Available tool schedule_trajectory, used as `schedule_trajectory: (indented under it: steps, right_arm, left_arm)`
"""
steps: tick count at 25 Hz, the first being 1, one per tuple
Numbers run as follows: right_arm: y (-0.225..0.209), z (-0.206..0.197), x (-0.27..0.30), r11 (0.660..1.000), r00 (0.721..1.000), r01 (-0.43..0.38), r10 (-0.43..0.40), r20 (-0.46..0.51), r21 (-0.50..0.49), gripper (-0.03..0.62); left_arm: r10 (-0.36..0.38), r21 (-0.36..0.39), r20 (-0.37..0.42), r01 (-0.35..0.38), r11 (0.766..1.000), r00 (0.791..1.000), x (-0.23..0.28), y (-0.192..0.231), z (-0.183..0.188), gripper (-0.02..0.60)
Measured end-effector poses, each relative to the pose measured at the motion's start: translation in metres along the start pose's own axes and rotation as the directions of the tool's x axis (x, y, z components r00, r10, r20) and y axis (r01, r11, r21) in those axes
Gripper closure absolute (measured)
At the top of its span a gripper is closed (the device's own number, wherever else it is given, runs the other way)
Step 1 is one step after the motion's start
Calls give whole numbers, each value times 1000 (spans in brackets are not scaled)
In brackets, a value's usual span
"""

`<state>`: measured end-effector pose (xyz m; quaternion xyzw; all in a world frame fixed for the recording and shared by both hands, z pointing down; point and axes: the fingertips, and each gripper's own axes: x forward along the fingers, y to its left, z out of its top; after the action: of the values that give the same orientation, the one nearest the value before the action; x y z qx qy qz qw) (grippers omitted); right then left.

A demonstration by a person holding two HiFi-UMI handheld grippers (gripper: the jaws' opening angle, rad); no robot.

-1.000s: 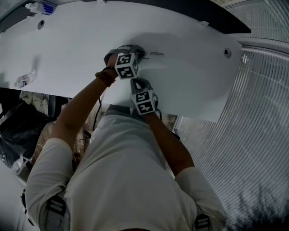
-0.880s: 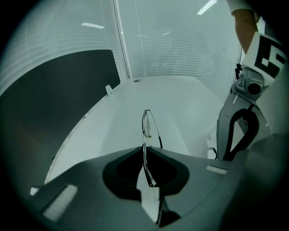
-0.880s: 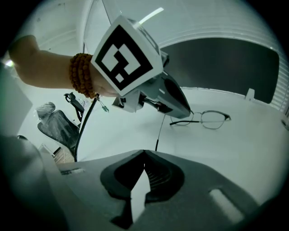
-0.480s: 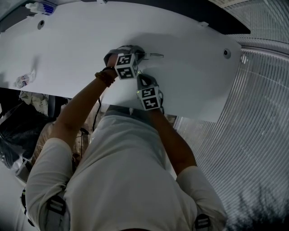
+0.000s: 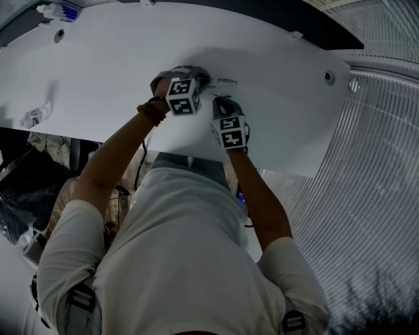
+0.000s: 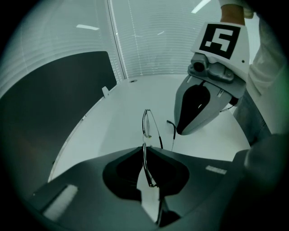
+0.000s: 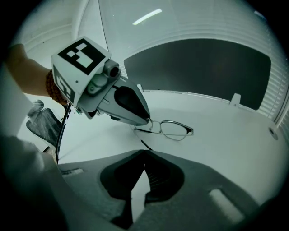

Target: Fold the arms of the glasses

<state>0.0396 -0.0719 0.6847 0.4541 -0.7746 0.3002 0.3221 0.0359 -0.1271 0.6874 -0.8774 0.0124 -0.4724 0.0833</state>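
Here, left gripper point(image 6: 144, 150) pinches the glasses point(image 6: 146, 122) on the table point(image 5: 91, 59) (well inside its edges); right gripper point(image 7: 144, 153) beside, jaws together.

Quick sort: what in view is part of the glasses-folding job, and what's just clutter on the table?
In the job:
- glasses, clamped at the frame in the left gripper
- right gripper, empty, jaws together, near them
- table under them

Lying about:
- crumpled wrapper at the table's left edge
- small white and blue item at the far left corner, too small to name
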Motion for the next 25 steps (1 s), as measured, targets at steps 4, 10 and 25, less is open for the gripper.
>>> schedule_trajectory:
  steps: [4, 10, 25]
  right_arm:
    - [-16, 6, 3, 1000, 1000, 21, -21, 3, -2, 592]
    - [-28, 12, 8, 999, 999, 33, -33, -3, -15, 592]
    - [-20, -23, -13, 991, 996, 89, -86, -34, 100, 592]
  left_arm:
    - [2, 27, -8, -2, 1000, 1000, 1, -1, 0, 554]
    - [-14, 47, -17, 15, 999, 1000, 2, -8, -1, 555]
    - [46, 160, -41, -39, 986, 998, 8, -30, -8, 524]
